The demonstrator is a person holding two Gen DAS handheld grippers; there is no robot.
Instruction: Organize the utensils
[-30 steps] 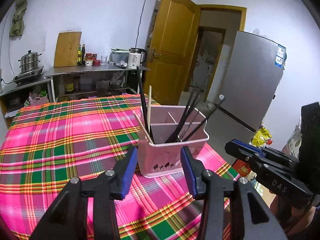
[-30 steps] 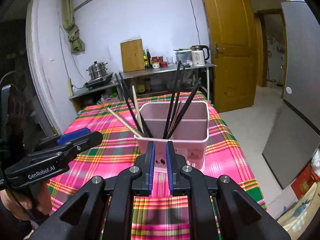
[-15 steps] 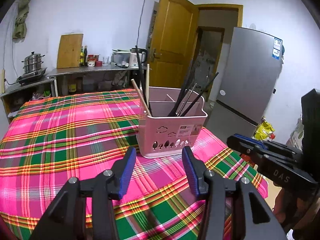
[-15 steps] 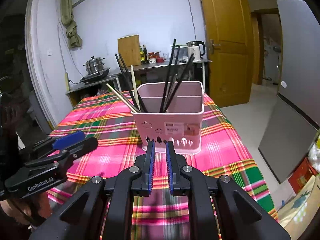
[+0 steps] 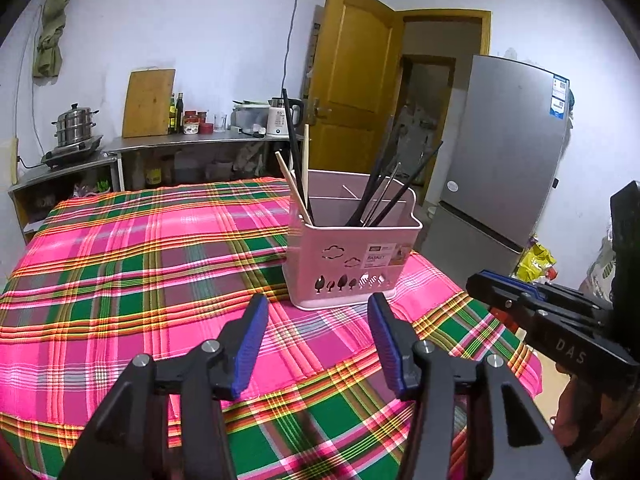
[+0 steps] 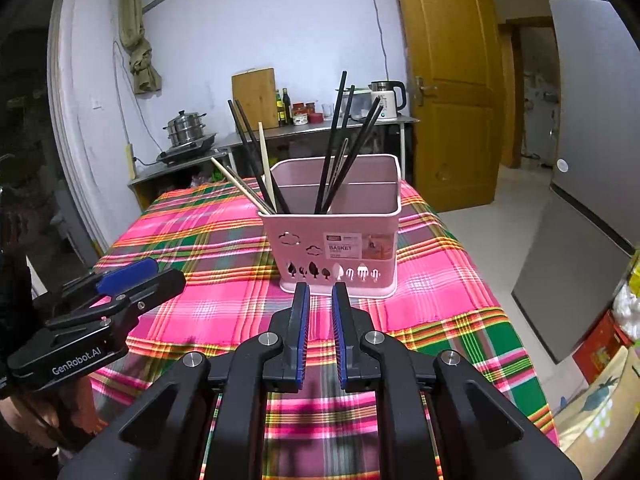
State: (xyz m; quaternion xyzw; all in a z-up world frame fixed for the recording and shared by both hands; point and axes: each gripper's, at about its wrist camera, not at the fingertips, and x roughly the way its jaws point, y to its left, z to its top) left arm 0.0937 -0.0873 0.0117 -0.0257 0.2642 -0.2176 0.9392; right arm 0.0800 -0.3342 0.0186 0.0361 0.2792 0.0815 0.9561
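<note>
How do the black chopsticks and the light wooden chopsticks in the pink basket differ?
The black chopsticks are dark and reach higher above the rim; the wooden chopsticks are pale and reach less high. Black ones stand at both ends of the pink basket; wooden ones only at its left end. Both kinds lean, tips down inside the basket.

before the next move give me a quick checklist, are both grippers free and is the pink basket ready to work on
1. Left gripper empty: ok. Its jaws have just been opening and stand wide, nothing between them.
2. Right gripper empty: ok. A narrow gap, nothing in it.
3. Pink basket upright on the plaid tablecloth: ok.
4. Grippers apart from the basket: ok. Both sit short of it, not touching.
5. Sorted by type: not ok. Black chopsticks share the left end with light wooden ones.
6. Back compartments empty: cannot tell, the front wall hides most of them.
</note>
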